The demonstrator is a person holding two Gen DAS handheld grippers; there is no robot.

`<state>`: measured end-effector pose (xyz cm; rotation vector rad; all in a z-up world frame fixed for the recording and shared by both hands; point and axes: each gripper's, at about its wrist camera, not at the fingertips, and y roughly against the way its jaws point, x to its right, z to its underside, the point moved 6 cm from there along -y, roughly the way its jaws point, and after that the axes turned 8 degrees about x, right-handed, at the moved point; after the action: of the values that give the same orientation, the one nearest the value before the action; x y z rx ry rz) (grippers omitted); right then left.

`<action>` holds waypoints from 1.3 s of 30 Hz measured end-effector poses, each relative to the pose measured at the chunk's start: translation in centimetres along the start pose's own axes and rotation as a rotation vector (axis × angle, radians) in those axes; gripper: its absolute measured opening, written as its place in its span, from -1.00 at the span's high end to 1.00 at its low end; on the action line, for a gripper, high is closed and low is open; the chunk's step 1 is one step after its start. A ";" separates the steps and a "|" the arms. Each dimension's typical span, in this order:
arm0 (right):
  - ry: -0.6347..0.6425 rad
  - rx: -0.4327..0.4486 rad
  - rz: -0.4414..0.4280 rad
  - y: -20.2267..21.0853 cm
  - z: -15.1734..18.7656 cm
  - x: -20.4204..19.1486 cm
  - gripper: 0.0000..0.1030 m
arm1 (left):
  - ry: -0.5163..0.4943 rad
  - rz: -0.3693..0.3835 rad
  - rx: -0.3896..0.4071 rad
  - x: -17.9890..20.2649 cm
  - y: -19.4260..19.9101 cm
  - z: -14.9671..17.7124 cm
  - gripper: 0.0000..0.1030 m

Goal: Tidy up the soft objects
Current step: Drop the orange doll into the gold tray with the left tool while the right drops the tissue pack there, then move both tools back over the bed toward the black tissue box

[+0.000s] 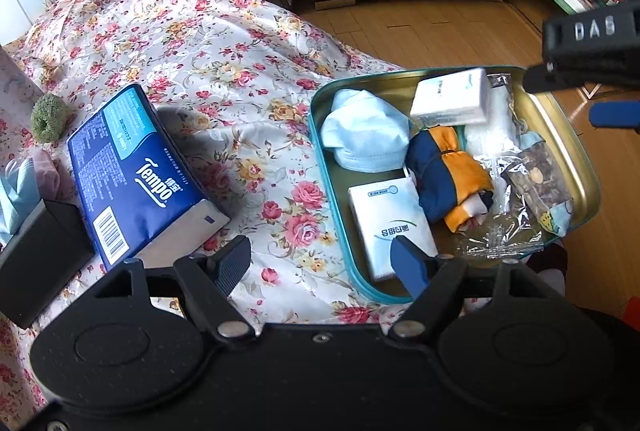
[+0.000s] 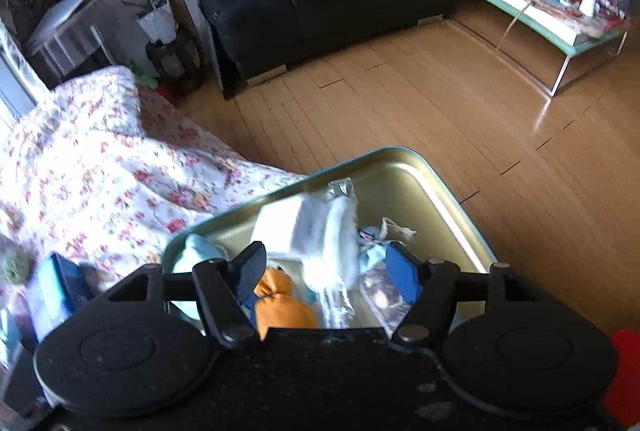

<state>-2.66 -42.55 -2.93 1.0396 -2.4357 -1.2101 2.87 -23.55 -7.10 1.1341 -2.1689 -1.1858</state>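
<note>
A teal-rimmed tin tray (image 1: 332, 191) with a gold inside lies on the floral cloth. It holds a light blue mask (image 1: 364, 139), two white tissue packs (image 1: 452, 99) (image 1: 384, 215), a navy and orange cloth roll (image 1: 444, 171), a clear plastic bag (image 1: 492, 135) and a patterned pouch (image 1: 540, 179). A blue Tempo tissue pack (image 1: 132, 175) lies left of the tray. My left gripper (image 1: 320, 263) hangs open over the tray's near left rim, holding nothing. My right gripper (image 2: 326, 269) stands open above the tray; the blurred white bag (image 2: 332, 251) lies between its pads, untouched.
A green scrunchie (image 1: 49, 123) and a black box (image 1: 40, 251) holding pale blue tissue sit at the far left of the cloth. Wooden floor (image 2: 400, 111) lies past the tray, with a black sofa (image 2: 320, 3) and a cluttered low table (image 2: 560, 11) behind.
</note>
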 end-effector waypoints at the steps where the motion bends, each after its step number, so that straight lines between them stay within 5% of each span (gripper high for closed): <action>1: 0.018 0.001 0.009 0.1 0.2 -0.1 -0.28 | 0.001 -0.005 0.002 -0.1 0.1 0.0 -0.41; 16: 0.159 0.039 0.004 2.3 1.7 -3.2 -0.40 | 0.039 -0.086 0.022 -3.4 1.8 1.1 -0.41; 32: 0.321 -0.012 -0.086 4.9 9.9 -10.9 -0.43 | 0.123 -0.202 0.053 -10.7 4.9 4.4 -0.42; 39: 0.368 0.025 -0.078 5.9 10.9 -12.0 -0.42 | 0.167 -0.231 0.056 -13.0 5.7 5.3 -0.42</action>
<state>-2.18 -25.38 -4.02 1.2493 -2.1483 -0.9150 4.22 -8.59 -4.98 1.4853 -1.9975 -1.0837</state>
